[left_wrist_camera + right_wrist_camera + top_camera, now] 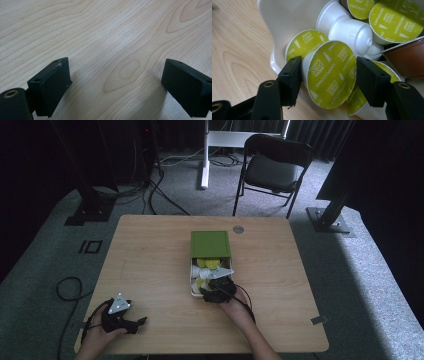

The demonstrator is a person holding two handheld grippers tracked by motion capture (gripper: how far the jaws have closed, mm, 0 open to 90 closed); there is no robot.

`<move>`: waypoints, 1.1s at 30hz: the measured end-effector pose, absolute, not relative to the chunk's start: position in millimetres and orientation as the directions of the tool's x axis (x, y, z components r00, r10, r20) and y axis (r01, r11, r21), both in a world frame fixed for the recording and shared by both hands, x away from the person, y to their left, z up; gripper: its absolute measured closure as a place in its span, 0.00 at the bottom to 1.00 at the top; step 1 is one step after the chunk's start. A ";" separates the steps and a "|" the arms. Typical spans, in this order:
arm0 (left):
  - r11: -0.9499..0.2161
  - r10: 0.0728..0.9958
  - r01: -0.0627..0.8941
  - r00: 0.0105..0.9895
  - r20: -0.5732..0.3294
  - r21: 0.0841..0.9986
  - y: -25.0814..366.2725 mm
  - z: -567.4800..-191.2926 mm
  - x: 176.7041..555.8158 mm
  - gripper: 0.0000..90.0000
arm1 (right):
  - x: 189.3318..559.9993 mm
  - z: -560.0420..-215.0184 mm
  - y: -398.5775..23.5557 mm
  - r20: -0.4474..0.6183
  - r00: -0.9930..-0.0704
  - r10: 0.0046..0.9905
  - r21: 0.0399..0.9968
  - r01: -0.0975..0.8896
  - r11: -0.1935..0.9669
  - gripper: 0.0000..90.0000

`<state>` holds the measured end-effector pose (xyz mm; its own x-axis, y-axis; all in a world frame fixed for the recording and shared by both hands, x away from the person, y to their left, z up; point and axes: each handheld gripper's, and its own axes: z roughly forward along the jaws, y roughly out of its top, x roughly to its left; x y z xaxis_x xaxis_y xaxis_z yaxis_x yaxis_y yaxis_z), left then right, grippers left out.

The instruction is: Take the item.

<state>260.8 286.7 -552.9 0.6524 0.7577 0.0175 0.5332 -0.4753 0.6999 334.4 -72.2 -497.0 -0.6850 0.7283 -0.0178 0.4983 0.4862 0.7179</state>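
A white tray (284,22) holds several coffee capsules with yellow-green "Cappuccino" lids. My right gripper (328,65) is shut on one capsule (330,82), lid facing the camera, a black jaw pressed against each side of it. In the high view the right gripper (215,287) sits over the near end of the tray (191,279). A green box lid (210,243) covers the far end of the tray. My left gripper (140,322) rests at the table's front left. Its jaws (115,82) stand wide open over bare wood with nothing between them.
A white capsule (352,35) lies on its side behind the held one, and a brown capsule (407,60) lies at the right. The table (150,265) has a round grommet (238,229) near its far edge. A black chair (272,167) stands beyond it.
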 end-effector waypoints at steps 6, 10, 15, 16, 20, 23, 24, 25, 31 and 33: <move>-0.476 0.757 0.533 0.653 0.018 0.700 286.7 -552.9 260.8 0.11 | 332.1 -489.0 -74.5 -0.021 -0.690 0.724 0.730 0.484 0.482 0.44; -0.476 0.757 0.533 0.653 0.018 0.700 286.7 -552.9 260.8 0.11 | 331.7 -481.3 -78.2 -0.015 -0.688 0.726 0.741 0.479 0.470 0.44; -0.473 0.759 0.533 0.651 0.017 0.701 286.6 -553.0 260.8 0.11 | 332.6 -471.0 -83.8 -0.015 -0.689 0.725 0.753 0.469 0.461 0.44; -0.473 0.759 0.533 0.651 0.016 0.701 286.6 -553.0 260.8 0.11 | 332.9 -468.3 -84.7 -0.011 -0.688 0.725 0.756 0.469 0.456 0.44; -0.475 0.758 0.534 0.652 0.017 0.700 286.6 -553.0 260.7 0.11 | 334.4 -459.9 -87.0 -0.016 -0.693 0.721 0.764 0.456 0.456 0.44; -0.476 0.757 0.533 0.653 0.018 0.700 286.7 -553.0 260.8 0.11 | 337.6 -451.1 -89.6 -0.022 -0.689 0.724 0.775 0.446 0.448 0.44; -0.476 0.757 0.533 0.653 0.018 0.700 286.7 -553.0 260.8 0.11 | 338.7 -448.1 -90.7 -0.021 -0.687 0.726 0.779 0.444 0.443 0.44; -0.476 0.757 0.533 0.653 0.018 0.700 286.7 -553.0 260.8 0.11 | 339.8 -445.3 -91.5 -0.020 -0.685 0.728 0.783 0.442 0.437 0.44; -0.475 0.758 0.533 0.653 0.018 0.700 286.7 -553.0 260.8 0.11 | 345.6 -432.4 -98.6 -0.024 -0.666 0.746 0.803 0.431 0.411 0.44; -0.475 0.758 0.533 0.653 0.018 0.700 286.7 -553.0 260.8 0.11 | 347.1 -429.6 -102.2 -0.026 -0.657 0.753 0.809 0.429 0.403 0.44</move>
<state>260.8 286.7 -553.0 0.6526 0.7575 0.0177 0.5329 -0.4754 0.7000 347.1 -102.2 -429.6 -0.6571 0.7534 -0.0265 0.4289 0.4025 0.8087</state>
